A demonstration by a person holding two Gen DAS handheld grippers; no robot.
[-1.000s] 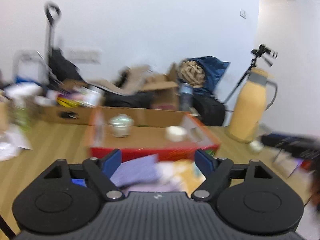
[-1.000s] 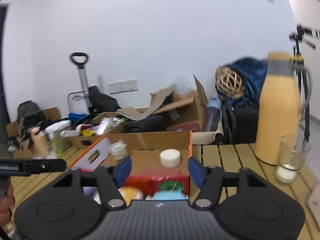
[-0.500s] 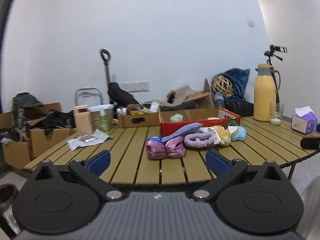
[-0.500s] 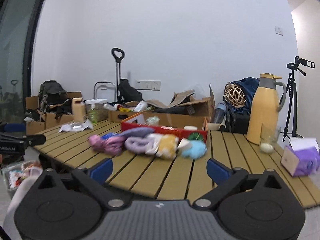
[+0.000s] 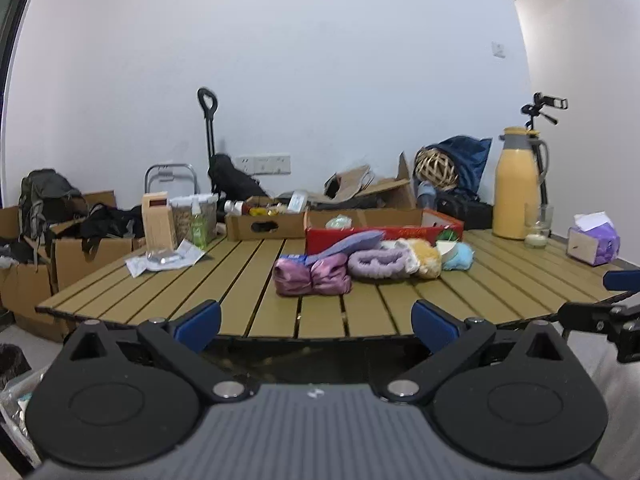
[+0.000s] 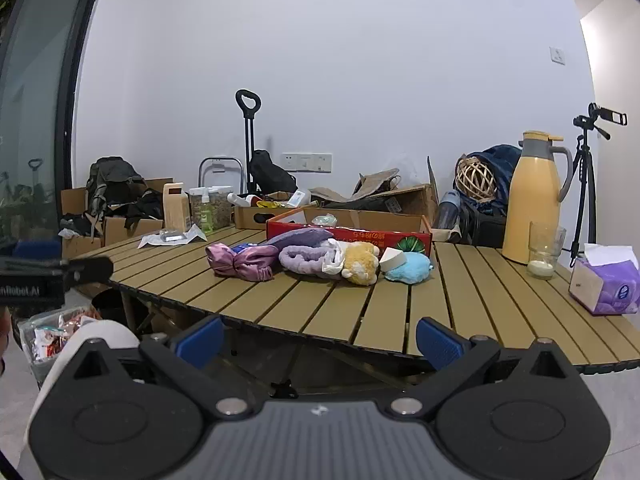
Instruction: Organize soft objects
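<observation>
Left wrist view. Left gripper [image 5: 316, 326] sits back off the near edge of the bench [image 5: 360, 316], fingers [image 5: 198, 320] spread wide, nothing between them; they have just been opening. The soft objects lie in a row straight ahead, past the bench's middle, just in front of the red box [image 5: 384, 234]. Nearest to this gripper, and almost on its centre line, is the pink satin bundle [image 5: 312, 278]. To its right, in order: the lilac fuzzy band [image 5: 376, 264], the yellow plush [image 5: 424, 256], the light blue plush [image 5: 460, 258]. The row's long axis runs left to right across the view, so it lies crosswise to the fingers' reach. A purple cloth [image 5: 352, 242] lies behind the bundle, against the box. The right gripper's tip [image 5: 622, 280] shows at the right edge.

Right wrist view. Right gripper [image 6: 318, 338] also sits off the bench edge, fingers [image 6: 438, 342] released and bare; just been opening too. From here the row lies ahead and slightly left; the light blue plush [image 6: 410, 272] and yellow plush [image 6: 360, 262] are closest to its line, the pink satin bundle [image 6: 240, 262] farthest left.

Judgement: left hand suits the pink end, right hand the blue end. Both need a long reach forward.
</observation>
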